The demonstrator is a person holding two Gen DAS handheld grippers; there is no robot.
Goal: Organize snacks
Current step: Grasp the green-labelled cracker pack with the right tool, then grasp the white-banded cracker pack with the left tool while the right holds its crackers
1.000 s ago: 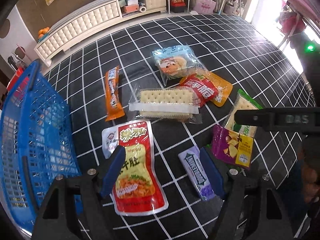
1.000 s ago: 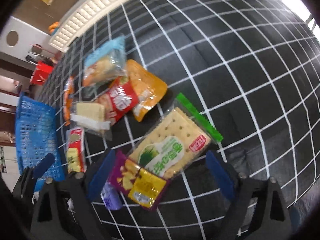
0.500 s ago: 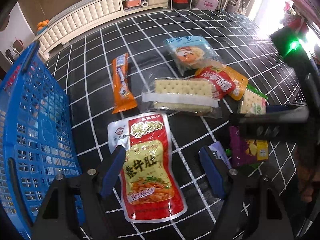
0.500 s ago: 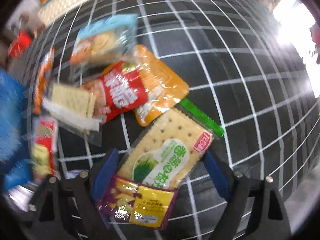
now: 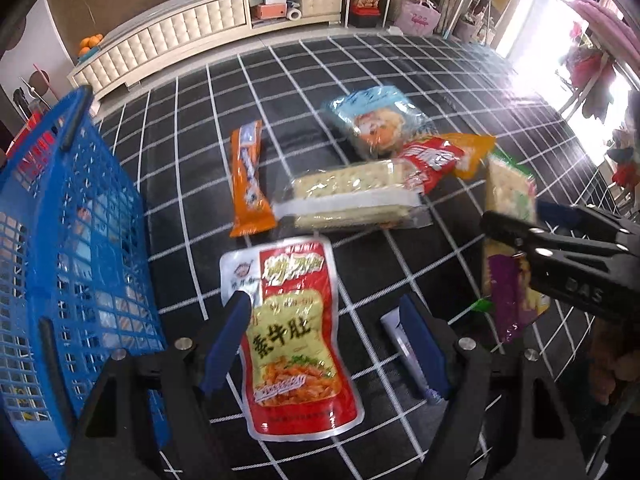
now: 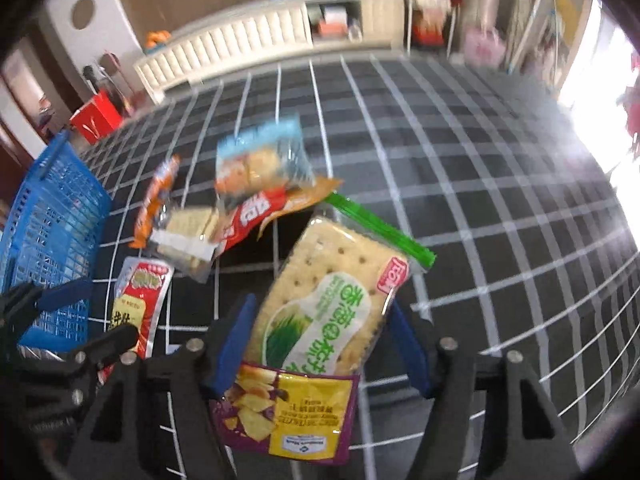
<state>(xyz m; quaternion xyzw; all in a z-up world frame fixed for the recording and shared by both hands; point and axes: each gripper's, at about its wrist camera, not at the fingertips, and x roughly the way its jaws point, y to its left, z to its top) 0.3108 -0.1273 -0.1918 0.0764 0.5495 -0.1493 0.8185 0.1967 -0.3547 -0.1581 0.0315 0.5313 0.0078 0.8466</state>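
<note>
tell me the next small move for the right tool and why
Probably carry the cracker packet left to the blue basket. The right tool looks shut on the packet, lifted off the checked cloth, with the purple chip bag hanging along with it. The left tool hangs open over the red pouch.

The left gripper (image 5: 326, 344) hangs low with its fingers spread wide; the right gripper (image 6: 320, 344) has its fingers closed against a packet.
</note>
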